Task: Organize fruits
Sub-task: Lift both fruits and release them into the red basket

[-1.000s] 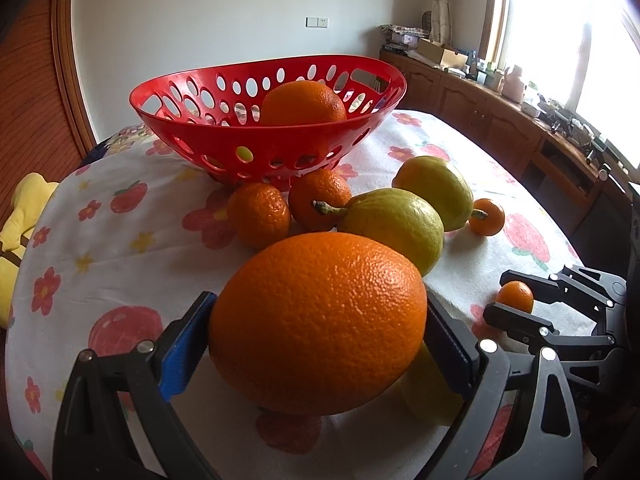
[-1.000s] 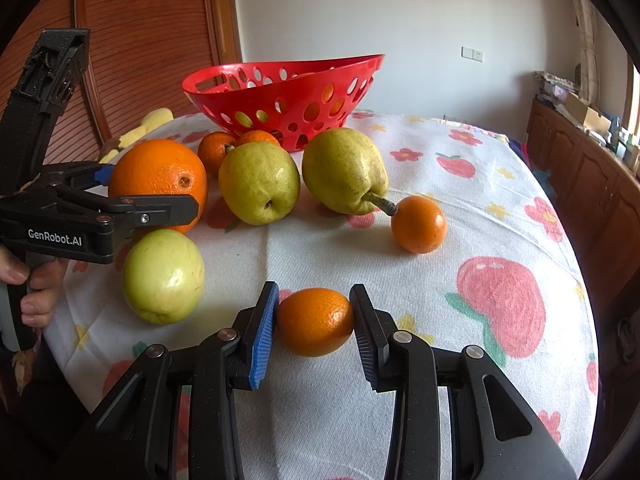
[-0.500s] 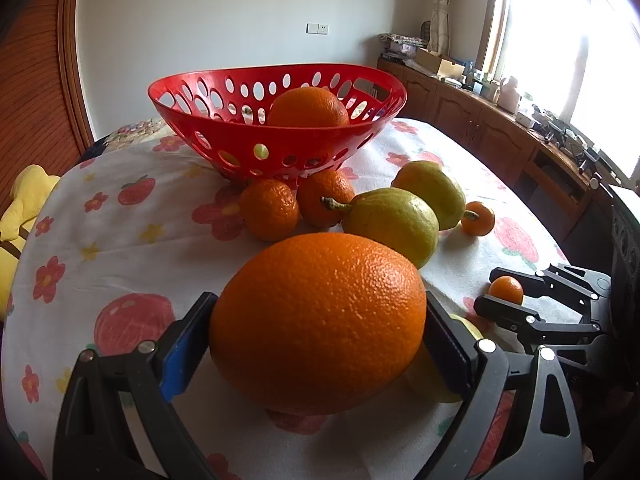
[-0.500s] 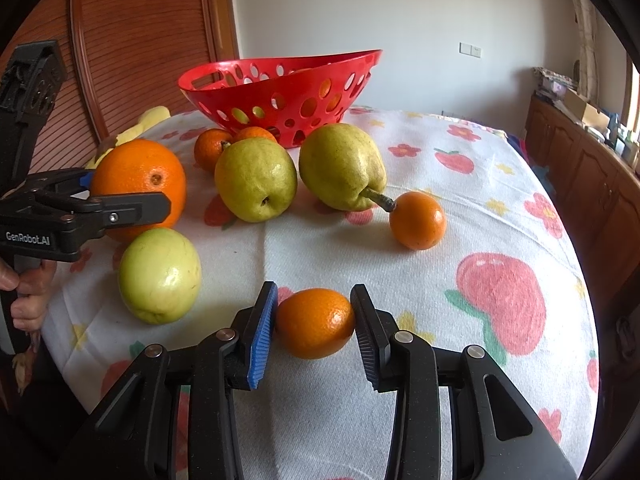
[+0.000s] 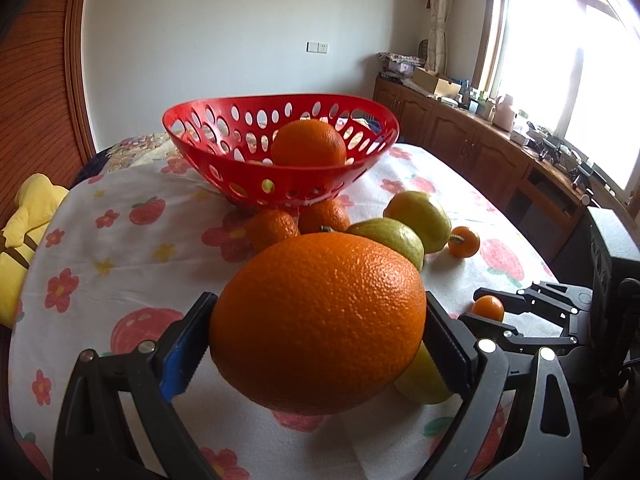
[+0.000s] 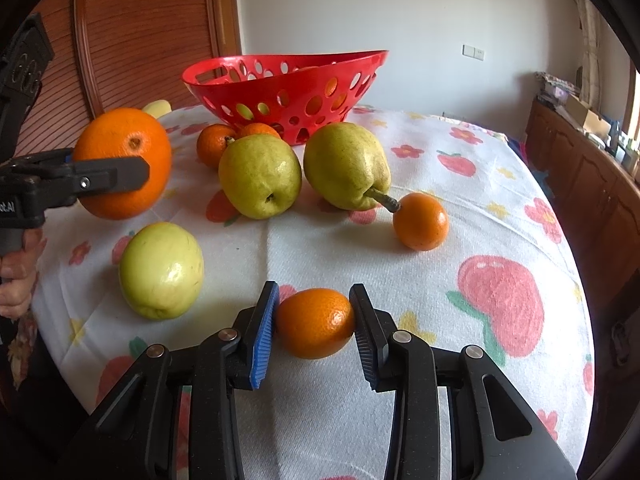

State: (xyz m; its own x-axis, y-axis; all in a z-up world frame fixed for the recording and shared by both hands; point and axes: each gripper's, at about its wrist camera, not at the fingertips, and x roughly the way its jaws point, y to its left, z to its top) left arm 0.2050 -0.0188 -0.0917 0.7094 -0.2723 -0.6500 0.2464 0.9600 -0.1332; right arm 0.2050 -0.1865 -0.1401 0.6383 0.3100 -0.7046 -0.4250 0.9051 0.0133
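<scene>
My left gripper [image 5: 318, 336] is shut on a large orange [image 5: 316, 322] and holds it above the table; it also shows in the right wrist view [image 6: 124, 162]. My right gripper [image 6: 314, 322] is shut on a small mandarin [image 6: 316, 322], low over the cloth; it shows in the left wrist view [image 5: 488, 308]. The red perforated basket [image 5: 224, 148] stands at the far side with one orange [image 5: 308, 144] inside. Two pears [image 6: 260, 176] [image 6: 346, 166], a green apple [image 6: 162, 270] and small mandarins [image 6: 420, 222] [image 6: 212, 144] lie on the table.
The round table has a white cloth with fruit and flower prints [image 6: 500, 296]. A yellow cushion [image 5: 24, 224] sits off its left edge. Wooden cabinets with clutter [image 5: 500, 148] run along the right wall under the window. A wooden panel [image 6: 148, 32] stands behind the table.
My left gripper has risen with the large orange and now looks down into the basket. My right gripper has closed onto the small mandarin and stays low.
</scene>
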